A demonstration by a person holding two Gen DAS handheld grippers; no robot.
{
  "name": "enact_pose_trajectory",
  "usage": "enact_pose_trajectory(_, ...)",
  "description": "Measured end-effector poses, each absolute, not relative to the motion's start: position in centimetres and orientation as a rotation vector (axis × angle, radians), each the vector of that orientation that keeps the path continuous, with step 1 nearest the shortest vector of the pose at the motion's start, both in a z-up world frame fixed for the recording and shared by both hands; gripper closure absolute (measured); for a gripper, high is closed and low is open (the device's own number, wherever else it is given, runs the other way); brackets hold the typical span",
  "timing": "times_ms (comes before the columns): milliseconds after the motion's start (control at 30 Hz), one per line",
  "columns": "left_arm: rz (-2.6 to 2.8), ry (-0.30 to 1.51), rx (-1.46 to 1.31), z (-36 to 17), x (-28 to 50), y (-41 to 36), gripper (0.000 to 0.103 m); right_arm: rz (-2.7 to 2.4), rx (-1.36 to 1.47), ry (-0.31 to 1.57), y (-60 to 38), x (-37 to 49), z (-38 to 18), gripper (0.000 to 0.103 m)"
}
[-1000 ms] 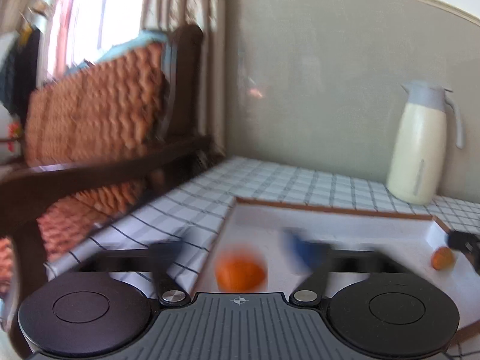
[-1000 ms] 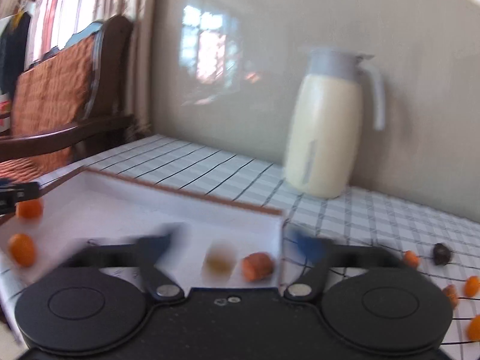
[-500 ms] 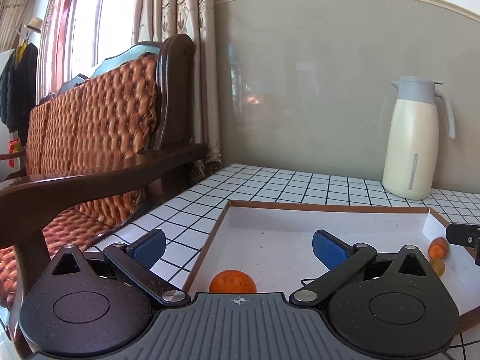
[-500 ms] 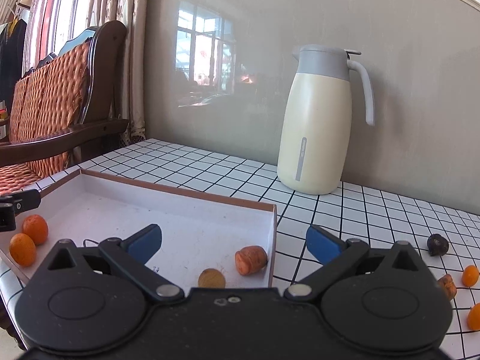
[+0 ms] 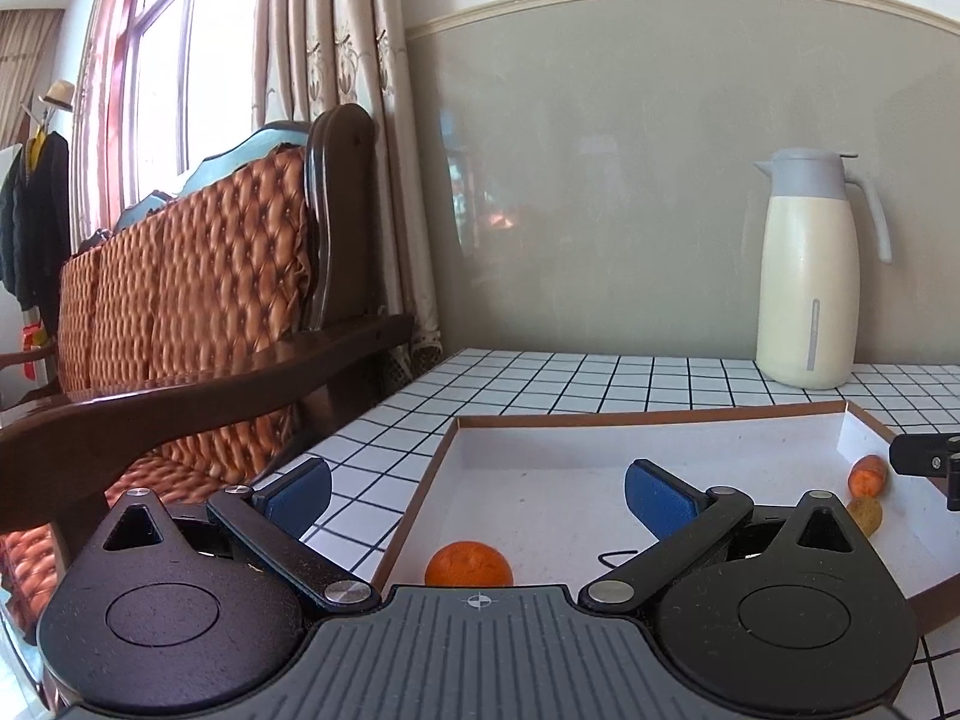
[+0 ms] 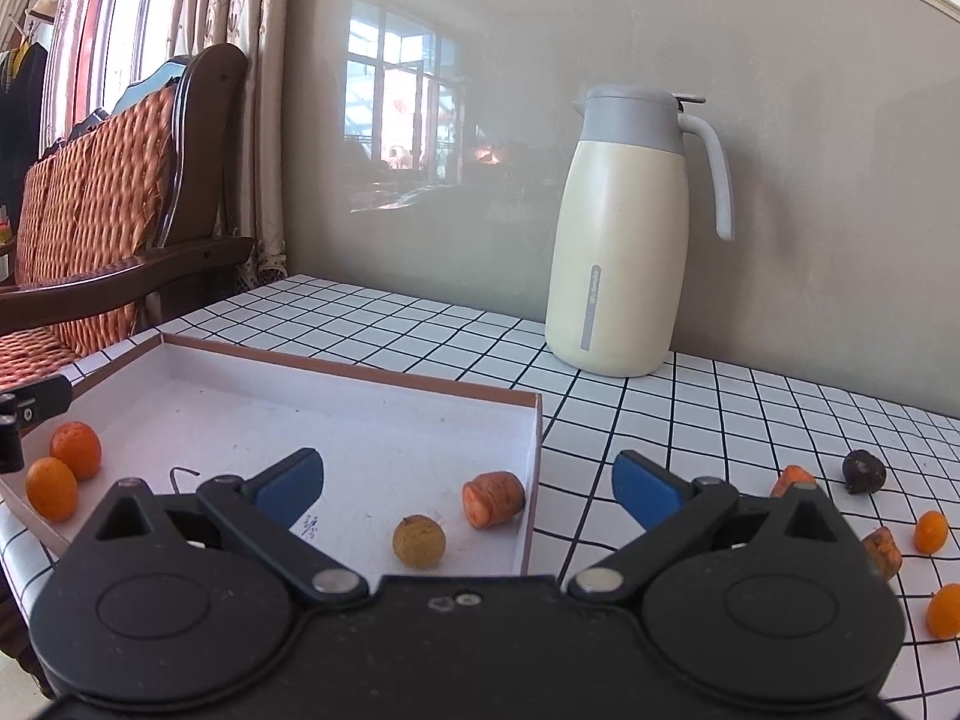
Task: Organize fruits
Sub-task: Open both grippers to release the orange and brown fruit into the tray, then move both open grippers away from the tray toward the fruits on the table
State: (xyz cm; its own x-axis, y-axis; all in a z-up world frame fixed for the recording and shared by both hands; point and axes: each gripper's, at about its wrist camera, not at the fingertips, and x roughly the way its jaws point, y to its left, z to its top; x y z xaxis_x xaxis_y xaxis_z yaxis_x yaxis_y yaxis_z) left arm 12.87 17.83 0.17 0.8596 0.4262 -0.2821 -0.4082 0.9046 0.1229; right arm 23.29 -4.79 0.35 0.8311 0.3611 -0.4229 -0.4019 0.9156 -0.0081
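Compared to a second ago the blur's gone and both tools hover steady, jaws apart and empty: left gripper (image 5: 477, 495) over the shallow white cardboard tray (image 6: 360, 367), right gripper (image 6: 465, 480) at its right wall. Inside the tray sit two small orange citrus fruits (image 6: 63, 468), a yellowish round fruit (image 6: 419, 541) and an orange carrot-like chunk (image 6: 493, 498). So that drop looks finished, with loose orange pieces (image 6: 930, 531) and a dark round fruit (image 6: 863, 471) right of the tray probably next.

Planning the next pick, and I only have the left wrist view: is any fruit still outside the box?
Observer: Yes. On the tiled table, right of the box, several pieces lie loose, among them a small orange fruit and a dark round one.
Operator: Is the right gripper holding anything?
Observer: No, the right gripper is open and empty.
Operator: I see one orange in the box's near corner. Only one?
Observer: Two: a rear orange and a front orange lie side by side.
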Motion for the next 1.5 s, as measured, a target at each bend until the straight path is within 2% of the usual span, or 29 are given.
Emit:
enact_pose_trajectory(533, 0.443, 0.285, 0.070, 1.3, 10.1, 15.3, 0.000, 0.420, -0.042, 0.404, -6.8, 21.1, 1.5, 0.006)
enact_pose_trajectory(1000, 0.416, 0.179, 0.053, 3.1, 6.1, 12.5, 0.000, 0.356, 0.027, 0.393, -11.3, 18.1, 2.2, 0.006)
enact_pose_trajectory(1300, 0.387, -0.011, -0.004, 3.6, 2.7, 11.1, 0.000, 0.303, 0.043, 0.390, -14.6, 16.4, 2.2, 0.006)
enact_pose_trajectory(1500, 0.337, -0.056, -0.085, 3.1, 1.5, 10.8, 0.000, 0.265, 0.011, 0.367, -16.4, 15.1, 2.3, 0.006)
